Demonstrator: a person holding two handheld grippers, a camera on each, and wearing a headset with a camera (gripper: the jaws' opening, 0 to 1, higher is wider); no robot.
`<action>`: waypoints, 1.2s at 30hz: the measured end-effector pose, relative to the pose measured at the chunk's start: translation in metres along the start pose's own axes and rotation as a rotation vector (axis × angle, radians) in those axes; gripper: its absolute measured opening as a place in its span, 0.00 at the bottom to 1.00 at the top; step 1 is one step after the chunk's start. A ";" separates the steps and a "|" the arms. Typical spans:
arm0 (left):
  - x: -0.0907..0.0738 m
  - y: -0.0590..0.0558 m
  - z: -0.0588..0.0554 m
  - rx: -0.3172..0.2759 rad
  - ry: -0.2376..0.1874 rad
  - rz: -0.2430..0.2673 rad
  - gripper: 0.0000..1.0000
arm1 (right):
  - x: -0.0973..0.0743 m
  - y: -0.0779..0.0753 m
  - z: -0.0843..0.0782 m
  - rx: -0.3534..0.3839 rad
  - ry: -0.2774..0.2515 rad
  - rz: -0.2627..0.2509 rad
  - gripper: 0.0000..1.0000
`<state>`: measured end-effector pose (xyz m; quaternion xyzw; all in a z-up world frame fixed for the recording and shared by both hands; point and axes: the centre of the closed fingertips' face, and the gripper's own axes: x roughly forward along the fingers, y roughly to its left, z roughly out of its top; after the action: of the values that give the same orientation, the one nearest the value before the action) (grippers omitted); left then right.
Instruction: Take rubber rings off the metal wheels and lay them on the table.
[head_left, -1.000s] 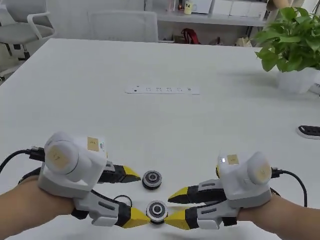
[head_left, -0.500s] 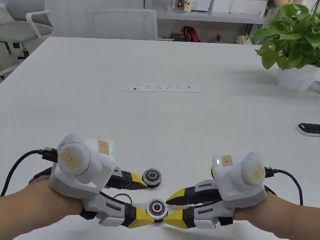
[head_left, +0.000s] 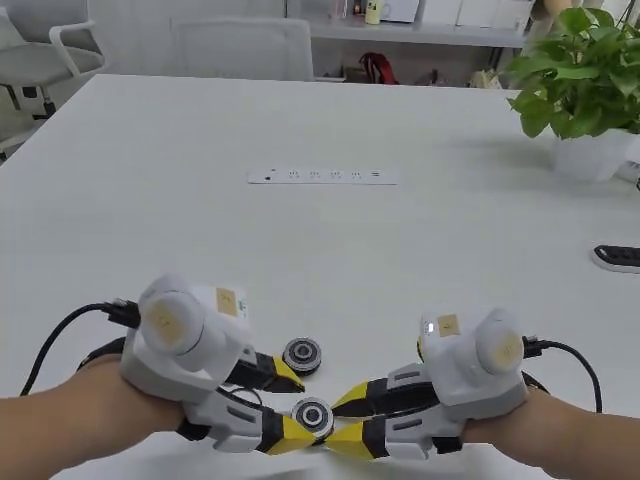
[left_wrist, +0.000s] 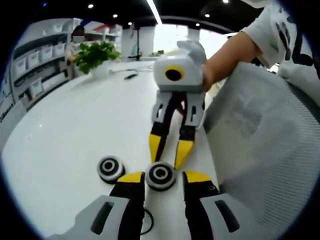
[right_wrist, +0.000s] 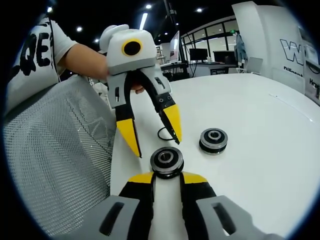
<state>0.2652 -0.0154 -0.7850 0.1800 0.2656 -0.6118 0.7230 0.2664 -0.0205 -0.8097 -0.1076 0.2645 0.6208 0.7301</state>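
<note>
Two small metal wheels with black rubber rings lie on the white table (head_left: 330, 260) near its front edge. The nearer wheel (head_left: 312, 416) (left_wrist: 160, 175) (right_wrist: 167, 161) lies between the two facing grippers. My left gripper (head_left: 288, 402) (left_wrist: 162, 177) (right_wrist: 152, 132) is open, with its yellow tips on either side of this wheel. From the right, my right gripper (head_left: 342, 420) (right_wrist: 168, 178) (left_wrist: 168, 149) is open more narrowly, and its tips end just short of the same wheel. The second wheel (head_left: 302, 355) (left_wrist: 110, 168) (right_wrist: 213, 141) lies free a little farther back.
A white power strip (head_left: 322, 177) lies mid-table. A potted plant (head_left: 580, 70) stands at the far right, with a dark flat object (head_left: 615, 258) nearer along the right edge. Chairs stand beyond the far edge. Black cables trail from both grippers.
My left gripper has moved right, bringing its jaws around the nearer wheel. The right gripper has edged slightly left toward it. Both wheels stay in place.
</note>
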 end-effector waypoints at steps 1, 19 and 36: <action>0.001 0.000 -0.001 0.001 0.002 -0.001 0.30 | 0.000 0.000 0.000 0.001 0.000 0.000 0.16; 0.010 0.002 -0.003 -0.003 0.007 0.027 0.17 | 0.000 -0.001 0.000 0.009 -0.007 -0.004 0.15; 0.010 0.003 -0.003 0.041 0.002 0.061 0.14 | -0.001 -0.001 0.000 0.025 -0.006 -0.007 0.14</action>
<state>0.2689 -0.0206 -0.7938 0.2034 0.2479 -0.5948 0.7372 0.2670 -0.0215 -0.8097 -0.0973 0.2695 0.6153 0.7344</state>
